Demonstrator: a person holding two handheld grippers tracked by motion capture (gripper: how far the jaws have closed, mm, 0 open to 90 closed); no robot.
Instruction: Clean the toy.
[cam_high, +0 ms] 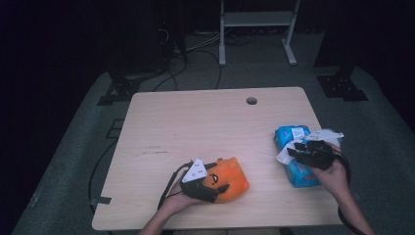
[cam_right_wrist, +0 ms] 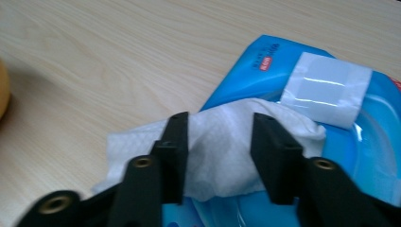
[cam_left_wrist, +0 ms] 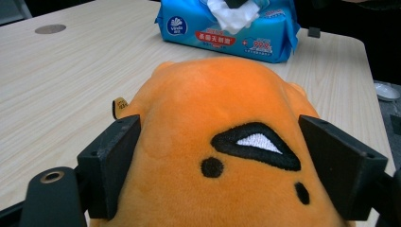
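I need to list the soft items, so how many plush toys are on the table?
1. The orange plush toy lies near the table's front edge, between the left gripper's jaws, which press on both its sides. Nothing suggests a hidden second one.

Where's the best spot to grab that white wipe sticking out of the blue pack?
Probably the loose bunched part of the white wipe just above the opening of the blue pack, coming from above with a jaw on either side. It stands free of the pack there; the right gripper already straddles it.
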